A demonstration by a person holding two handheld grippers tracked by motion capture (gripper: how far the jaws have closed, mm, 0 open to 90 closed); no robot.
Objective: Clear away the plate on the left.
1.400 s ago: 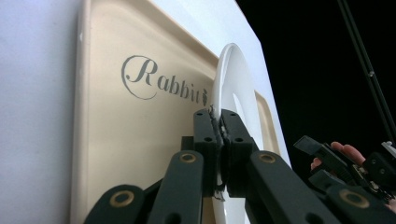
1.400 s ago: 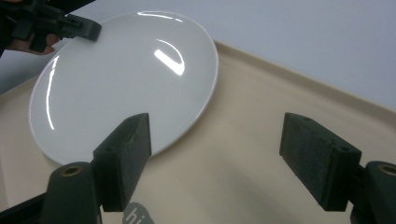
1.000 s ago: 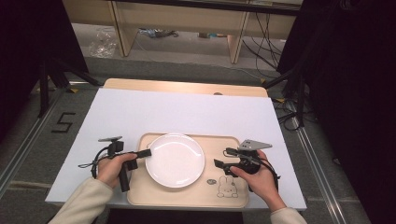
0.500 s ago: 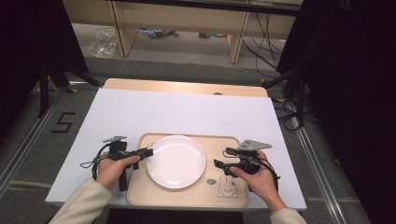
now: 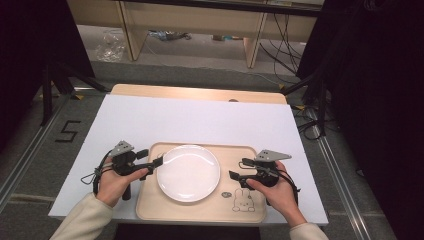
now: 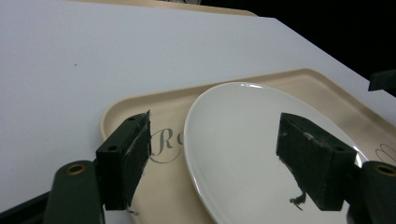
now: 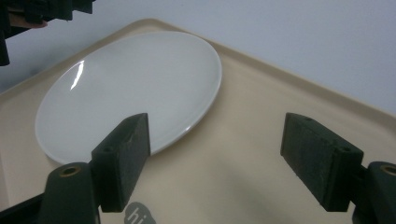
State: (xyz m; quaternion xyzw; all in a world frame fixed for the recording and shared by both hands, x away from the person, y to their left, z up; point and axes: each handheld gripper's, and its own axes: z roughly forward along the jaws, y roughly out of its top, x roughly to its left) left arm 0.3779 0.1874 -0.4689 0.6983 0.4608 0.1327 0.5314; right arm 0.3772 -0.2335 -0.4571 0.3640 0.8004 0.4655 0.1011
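I count one plain white plate on one tan tray; my left claw and right claw both gape wide.

Both hands come in from the bottom of the high view. The left gripper and the right gripper have jaws wide apart, pointing toward each other.

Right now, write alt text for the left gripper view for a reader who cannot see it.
An empty white plate sits on a beige tray with grey script lettering, on a white table surface. The open left gripper straddles the plate's near rim, one black jaw over the tray and the other over the plate.
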